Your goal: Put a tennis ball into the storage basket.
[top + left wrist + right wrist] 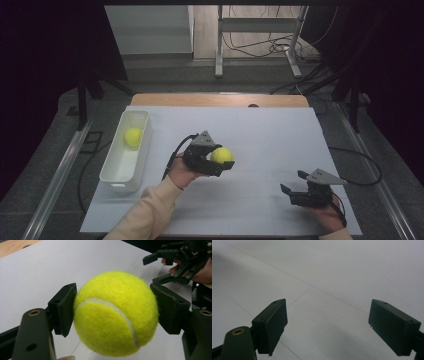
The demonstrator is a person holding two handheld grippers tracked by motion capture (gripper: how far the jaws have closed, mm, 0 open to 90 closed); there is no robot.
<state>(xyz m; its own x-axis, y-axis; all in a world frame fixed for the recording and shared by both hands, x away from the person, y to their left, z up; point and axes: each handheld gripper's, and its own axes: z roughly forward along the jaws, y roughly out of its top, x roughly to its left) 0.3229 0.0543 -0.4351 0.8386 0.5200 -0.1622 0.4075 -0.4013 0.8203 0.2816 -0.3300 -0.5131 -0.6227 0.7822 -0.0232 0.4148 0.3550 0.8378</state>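
So the left tongs have a yellow tennis ball clamped between the two black pads, one pad pressed flat on each side of it. In the left gripper view the ball sits right in the middle of the grip, fuzz squashed a bit against the pads, and it's up off the white desk, not resting on it. From the high view it hangs over the middle of the desk, a bit left of centre.

Orientation-wise: it's a ball, so there's no real long axis to talk about. The one thing you can go by is the white seam, which curves from the left pad side across the front and then drops down toward the lower right of the ball. The tongs themselves point off toward the right side of the desk in the high view.

The right tongs sit near the front right corner of the desk, jaws spread wide with nothing between them. The right gripper view just shows bare desk surface between the two pads.

Also there's a white bin along the left edge of the desk with a second tennis ball lying in its far end, well apart from the held one.
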